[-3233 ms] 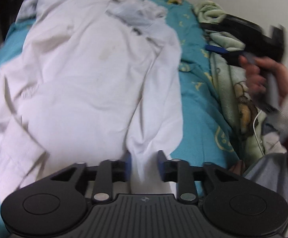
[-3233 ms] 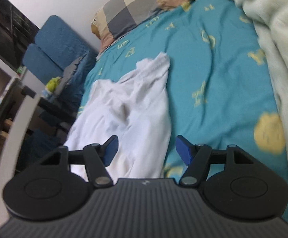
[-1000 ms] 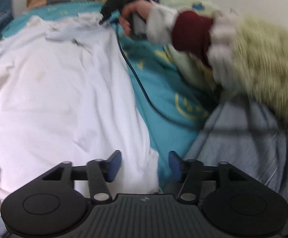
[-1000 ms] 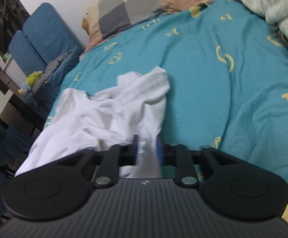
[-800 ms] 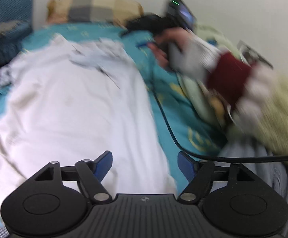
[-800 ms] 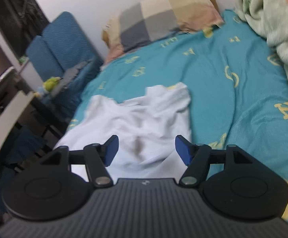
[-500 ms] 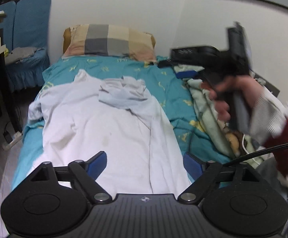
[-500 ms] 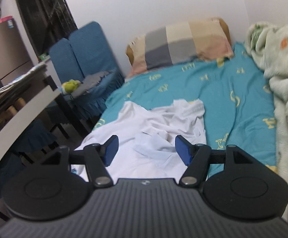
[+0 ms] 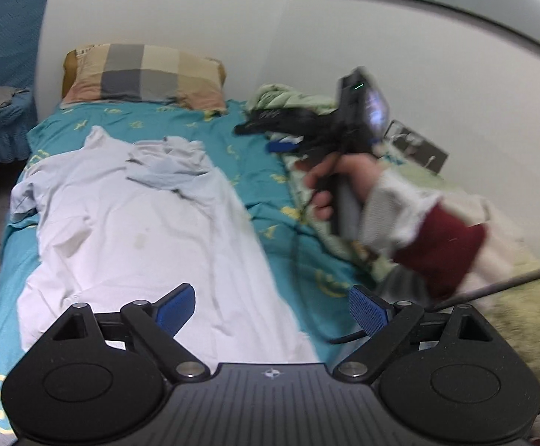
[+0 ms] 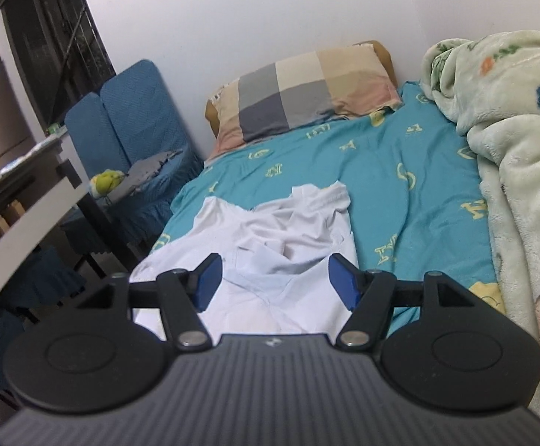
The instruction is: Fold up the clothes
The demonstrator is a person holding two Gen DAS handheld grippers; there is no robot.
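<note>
In the left wrist view, the left gripper (image 9: 272, 306) is being held above the near end of the bed, its blue-padded jaws spread wide after having just been opening, with nothing clamped between them. The white shirt (image 9: 140, 238) is being shown spread lengthwise on the teal bedsheet (image 9: 262, 156), its collar end bunched toward the checked pillow (image 9: 143, 72) and its hem lying below the jaws. To the right, the right gripper (image 9: 270, 135) is being carried in a hand (image 9: 344, 178) over the far side of the bed, above the sheet and a green blanket (image 9: 292, 94); it is blurred, and its jaws cannot be judged from here. A dark red and white sleeve (image 9: 430, 238) is being seen behind that hand, and a black cable (image 9: 296, 256) is hanging from the tool across the sheet.

In the right wrist view, the right gripper (image 10: 273, 284) is being shown with its jaws apart, having just been opening, and no cloth is being gripped. The white shirt (image 10: 281, 238) is lying beyond and beneath them on the teal bedsheet (image 10: 400, 171), crumpled at the collar. The checked pillow (image 10: 303, 93) is resting at the head of the bed, a fleecy green blanket (image 10: 511, 141) is heaped along the right edge, and a blue chair (image 10: 132, 119) is standing to the left.
</note>
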